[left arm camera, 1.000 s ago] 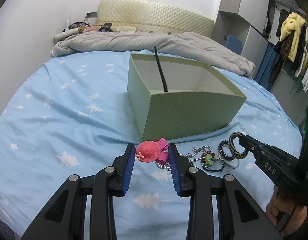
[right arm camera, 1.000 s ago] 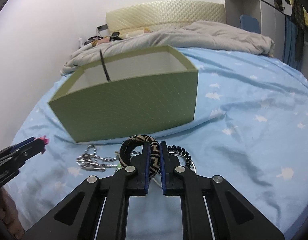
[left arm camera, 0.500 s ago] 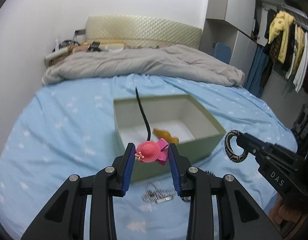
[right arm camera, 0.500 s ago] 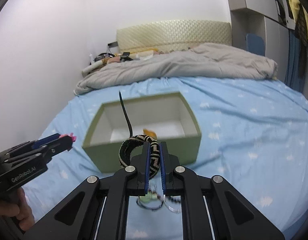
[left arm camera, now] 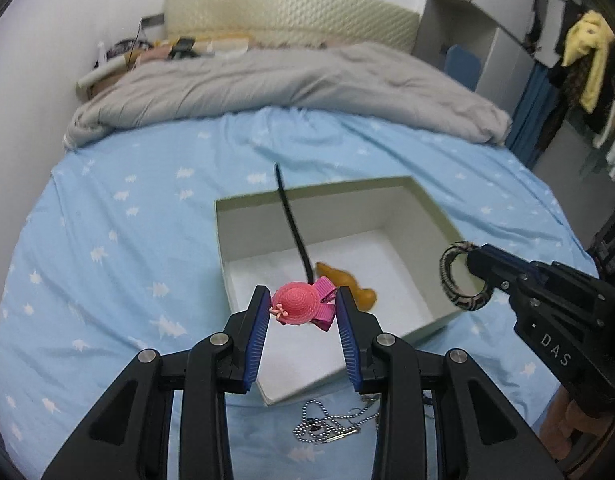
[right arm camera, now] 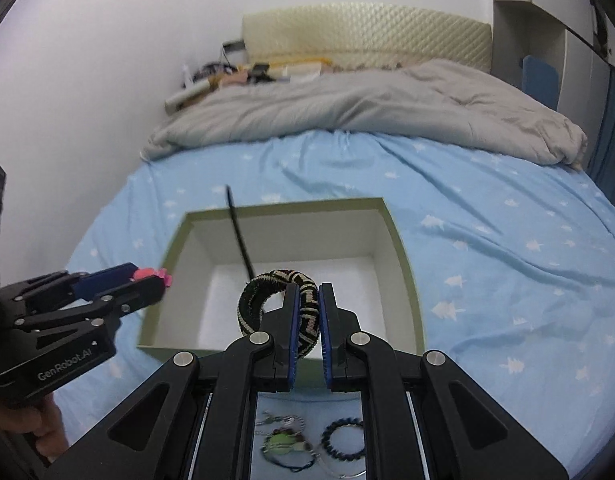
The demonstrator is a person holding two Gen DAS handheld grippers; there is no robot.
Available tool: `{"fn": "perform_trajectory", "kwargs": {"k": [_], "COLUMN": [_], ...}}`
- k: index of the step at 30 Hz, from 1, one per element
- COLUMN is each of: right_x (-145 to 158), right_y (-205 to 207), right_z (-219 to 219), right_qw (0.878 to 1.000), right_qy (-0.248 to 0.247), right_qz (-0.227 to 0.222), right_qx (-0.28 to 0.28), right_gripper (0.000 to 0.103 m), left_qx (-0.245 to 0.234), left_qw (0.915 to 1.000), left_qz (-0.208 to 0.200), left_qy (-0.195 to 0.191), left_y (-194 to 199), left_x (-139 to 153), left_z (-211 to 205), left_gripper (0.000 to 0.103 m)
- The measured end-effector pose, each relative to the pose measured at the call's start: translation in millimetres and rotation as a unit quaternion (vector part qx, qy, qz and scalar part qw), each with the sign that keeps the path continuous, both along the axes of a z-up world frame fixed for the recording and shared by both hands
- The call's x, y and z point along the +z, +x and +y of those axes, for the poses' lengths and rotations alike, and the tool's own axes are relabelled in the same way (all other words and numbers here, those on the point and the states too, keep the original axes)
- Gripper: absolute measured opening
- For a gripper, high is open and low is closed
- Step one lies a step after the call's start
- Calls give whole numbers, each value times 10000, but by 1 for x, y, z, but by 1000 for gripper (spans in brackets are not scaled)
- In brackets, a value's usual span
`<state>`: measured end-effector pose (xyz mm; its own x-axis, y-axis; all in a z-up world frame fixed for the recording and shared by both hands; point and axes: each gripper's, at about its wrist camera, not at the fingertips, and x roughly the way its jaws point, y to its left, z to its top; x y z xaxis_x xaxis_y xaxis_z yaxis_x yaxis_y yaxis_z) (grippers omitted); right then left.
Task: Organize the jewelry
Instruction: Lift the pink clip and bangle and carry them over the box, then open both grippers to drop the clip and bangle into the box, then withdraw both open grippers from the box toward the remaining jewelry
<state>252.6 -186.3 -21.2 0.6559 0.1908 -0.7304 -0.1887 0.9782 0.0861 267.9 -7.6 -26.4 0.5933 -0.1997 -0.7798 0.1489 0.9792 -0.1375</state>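
A pale green open box (left arm camera: 243, 280) (right arm camera: 411, 292) stands on the blue bed. Inside it lie an orange piece (left arm camera: 347, 286) and a black strap (left arm camera: 291, 232) that leans on the far wall. My left gripper (left arm camera: 303, 312) is shut on a pink hat-shaped hair clip (left arm camera: 297, 304) and holds it above the box's near left part; it also shows in the right wrist view (right arm camera: 147, 276). My right gripper (right arm camera: 306, 312) is shut on a black-and-cream woven bangle (right arm camera: 267, 300) above the box's near edge; the bangle also shows in the left wrist view (left arm camera: 461, 276).
A ball-chain necklace (left arm camera: 331, 424) lies on the sheet in front of the box, with a green-beaded piece (right arm camera: 283, 446) and a dark beaded bracelet (right arm camera: 343, 440) beside it. A grey duvet (left arm camera: 267, 80) lies across the bed's far end. Clothes (left arm camera: 587, 64) hang at the right.
Both grippers have risen and moved forward over the box with their pieces still held. The view now looks down into the box.
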Motion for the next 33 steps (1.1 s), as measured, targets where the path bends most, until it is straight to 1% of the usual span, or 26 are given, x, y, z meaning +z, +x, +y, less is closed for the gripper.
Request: {"fn": "perform_trajectory", "kwargs": {"k": [5,13,15,16,17,21,23,25,26,27,29,33], "right_x": [-14,-29,-30,-30,-28,-18,-10,-2,3,7,14,27], "right_y": [16,28,29,30,29,21,13,5,0,-5,-15,-37], "right_z": [-4,-9,-11,-13,-13,-15,-16,-17,-17,-18,-20,-24], "right_qw": [9997,9990,9988,9987,9986,9990,9993,9994,9994,9995,9994,9992], "right_qy": [33,131,185,226,274,317,321,323,324,325,328,361], "right_qz": [227,416,447,454,443,304,213,126,78,28,-48,-182], "right_qx": [2,36,34,25,19,33,29,25,18,7,-16,-52], "right_gripper": [8,9,14,23,30,30,30,30,30,30,31,31], "left_qx": [112,164,155,163,167,229,178,195,223,232,262,262], "left_qw": [9996,9993,9994,9992,9992,9991,9993,9995,9996,9996,9997,9995], "left_qz": [230,323,316,349,364,354,339,229,181,134,-11,-165], "left_qy": [-68,-53,-53,-70,-78,-43,-40,-6,2,-11,22,-12], "left_y": [16,28,27,28,29,25,20,12,7,4,-5,-25], "left_x": [-14,-23,-23,-23,-23,-17,-12,-3,2,6,15,30], "left_z": [2,-2,-2,-1,0,2,2,3,4,5,6,12], "left_gripper": [34,34,35,35,35,36,36,37,48,64,75,75]}}
